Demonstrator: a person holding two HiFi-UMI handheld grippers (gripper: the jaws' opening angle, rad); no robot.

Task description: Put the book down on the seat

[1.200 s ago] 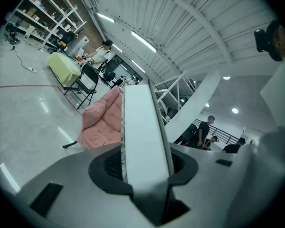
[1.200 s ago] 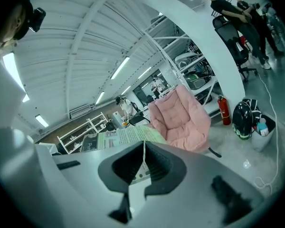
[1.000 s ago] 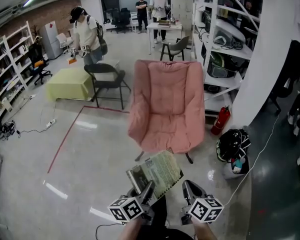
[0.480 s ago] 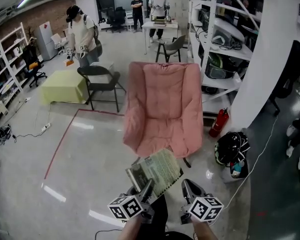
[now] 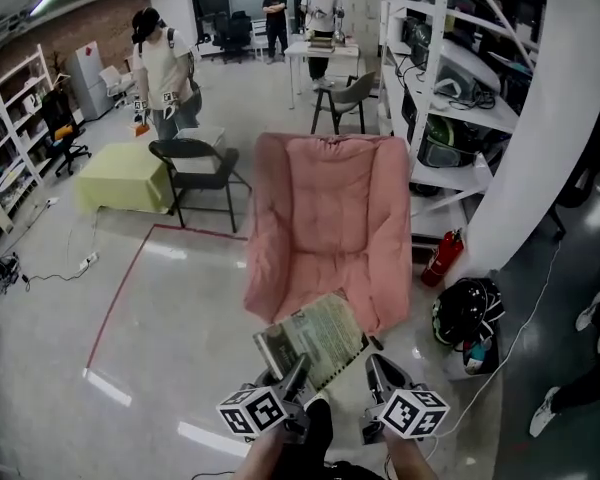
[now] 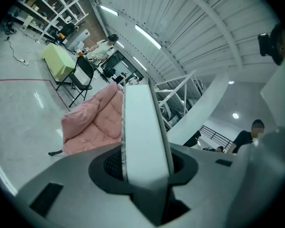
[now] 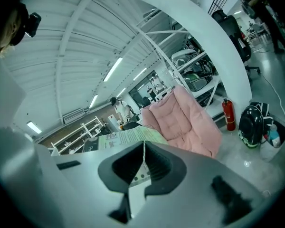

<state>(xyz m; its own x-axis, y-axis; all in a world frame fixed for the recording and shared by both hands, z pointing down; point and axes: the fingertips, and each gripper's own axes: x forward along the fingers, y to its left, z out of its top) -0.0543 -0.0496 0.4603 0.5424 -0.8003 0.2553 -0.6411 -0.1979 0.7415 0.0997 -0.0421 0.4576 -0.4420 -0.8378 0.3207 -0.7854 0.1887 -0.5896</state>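
Note:
The book point(image 5: 312, 340), open-faced with greenish printed pages, hangs just in front of the pink padded seat point(image 5: 325, 230), over its front edge. My left gripper point(image 5: 298, 370) is shut on the book's lower left part; in the left gripper view its thick white edge point(image 6: 142, 127) stands between the jaws of that gripper point(image 6: 145, 167), with the pink seat point(image 6: 92, 122) behind. My right gripper point(image 5: 378, 370) holds the lower right corner; in the right gripper view that gripper point(image 7: 142, 171) is shut on a thin edge of the book point(image 7: 133, 137), with the seat point(image 7: 185, 120) beyond.
A black folding chair point(image 5: 192, 163) and a yellow-green block point(image 5: 125, 176) stand left of the seat, with a person point(image 5: 165, 63) behind them. A fire extinguisher point(image 5: 442, 256), a black helmet point(image 5: 467, 311), shelving point(image 5: 450, 78) and a white pillar point(image 5: 545, 158) crowd the right. Red tape point(image 5: 120, 288) marks the floor.
Both grippers have carried the book forward towards the pink seat, which now looms nearer and larger. The grip on the book looks the same.

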